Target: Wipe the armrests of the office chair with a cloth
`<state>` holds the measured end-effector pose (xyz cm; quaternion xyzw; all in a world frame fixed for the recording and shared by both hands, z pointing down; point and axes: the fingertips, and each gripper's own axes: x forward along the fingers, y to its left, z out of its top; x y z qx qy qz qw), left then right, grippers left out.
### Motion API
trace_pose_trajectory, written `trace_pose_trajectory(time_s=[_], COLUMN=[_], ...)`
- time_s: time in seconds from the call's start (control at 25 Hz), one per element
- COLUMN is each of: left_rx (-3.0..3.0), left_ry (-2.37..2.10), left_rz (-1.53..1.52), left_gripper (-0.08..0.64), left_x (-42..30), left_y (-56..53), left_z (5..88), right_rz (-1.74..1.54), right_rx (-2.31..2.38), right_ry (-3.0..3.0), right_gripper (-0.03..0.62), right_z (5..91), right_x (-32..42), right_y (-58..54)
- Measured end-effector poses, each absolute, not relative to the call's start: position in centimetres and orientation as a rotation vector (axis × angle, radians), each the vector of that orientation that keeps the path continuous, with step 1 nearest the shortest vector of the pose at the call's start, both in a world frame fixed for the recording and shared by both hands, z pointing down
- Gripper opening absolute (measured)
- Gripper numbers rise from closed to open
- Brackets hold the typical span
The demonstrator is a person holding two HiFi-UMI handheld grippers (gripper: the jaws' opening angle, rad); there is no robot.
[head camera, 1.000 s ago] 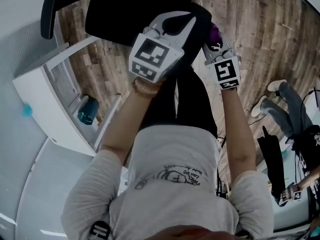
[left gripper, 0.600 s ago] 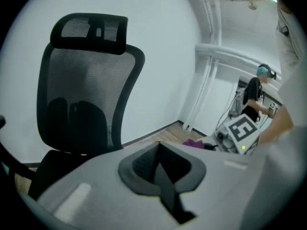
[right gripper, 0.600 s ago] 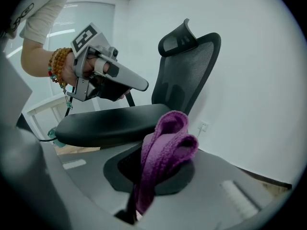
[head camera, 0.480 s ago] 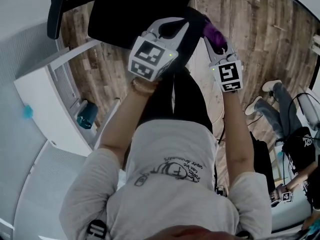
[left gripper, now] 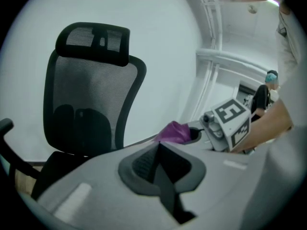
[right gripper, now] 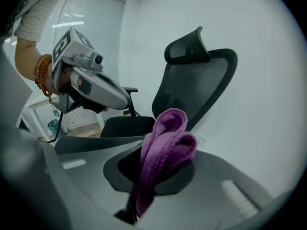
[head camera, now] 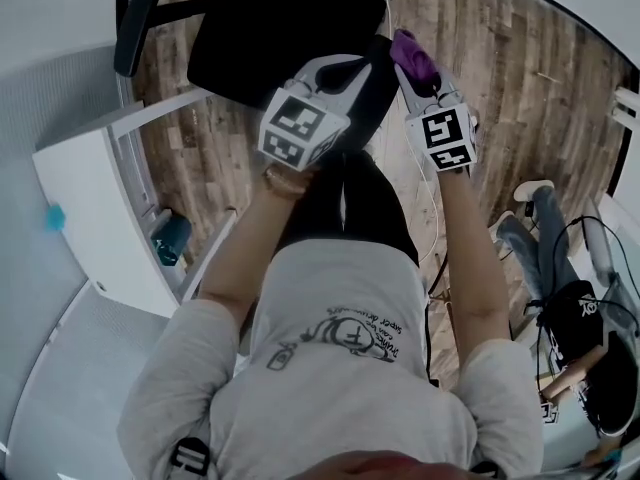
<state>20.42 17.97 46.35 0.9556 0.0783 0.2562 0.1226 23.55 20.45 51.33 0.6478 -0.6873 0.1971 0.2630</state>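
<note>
The black office chair (head camera: pixel 275 23) stands ahead of me, seat toward me, one armrest (head camera: pixel 135 28) at its left. Its mesh back (left gripper: pixel 88 99) and headrest (left gripper: pixel 93 40) fill the left gripper view. My right gripper (head camera: pixel 415 73) is shut on a folded purple cloth (head camera: pixel 408 50), held in the air near the seat's right front corner. The cloth (right gripper: pixel 165 145) sticks up out of the right gripper (right gripper: pixel 144 186). My left gripper (head camera: pixel 350 68) hovers beside it over the seat's front edge. Its jaws are closed and the left gripper (left gripper: pixel 158 150) holds nothing.
A white desk or shelf unit (head camera: pixel 100 198) stands at the left, with a teal object (head camera: pixel 172 238) beneath it. Another person (head camera: pixel 560 268) sits at the right on the wood floor (head camera: pixel 520 78). A white wall lies behind the chair.
Both grippers have moved forward toward the chair, the right one carrying the purple cloth further up and ahead. More of the chair's seat and left armrest has come into view.
</note>
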Motion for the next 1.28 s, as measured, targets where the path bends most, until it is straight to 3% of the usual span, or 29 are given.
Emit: trace_pose_trajectory(time_s=[0.92, 1.28], left_rx=[2.709, 2.692], left_ry=[-0.086, -0.219], left_rz=[0.678, 0.631], left_gripper=[0.002, 0.002], left_x=[10.1, 6.4], left_y=[18.4, 16.2], left_z=[46.0, 44.5], right_rz=[0.636, 0.58], right_rx=[1.317, 1.234], right_ry=[-2.136, -2.251], right_gripper=[0.027, 0.026], right_z=[52.3, 49.4], right_x=[4.8, 1.5], right_y=[25.7, 24.0])
